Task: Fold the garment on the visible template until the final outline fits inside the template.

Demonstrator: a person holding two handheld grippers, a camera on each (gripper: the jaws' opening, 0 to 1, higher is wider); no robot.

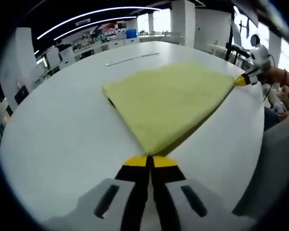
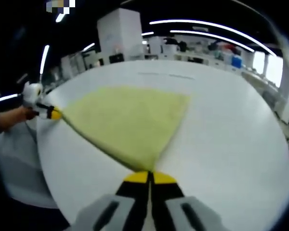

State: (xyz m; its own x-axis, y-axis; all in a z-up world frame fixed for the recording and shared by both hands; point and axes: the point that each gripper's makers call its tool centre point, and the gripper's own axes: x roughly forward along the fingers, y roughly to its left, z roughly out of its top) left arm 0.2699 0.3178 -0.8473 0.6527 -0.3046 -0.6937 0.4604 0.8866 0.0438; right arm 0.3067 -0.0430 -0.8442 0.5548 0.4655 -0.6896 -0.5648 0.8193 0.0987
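Both grippers, L & R, pinch yellow garment corners; writing prob. unreadable.

A pale yellow cloth looks soft and matt, with a fine, slightly fuzzy weave like towelling or fleece. It lies on a white table, smooth with a faint sheen, and hard like laminate or painted board. Near the table's far edge is a thin strip with a light metallic or glossy look. The left gripper and right gripper have matt grey plastic bodies with smooth yellow plastic tips.
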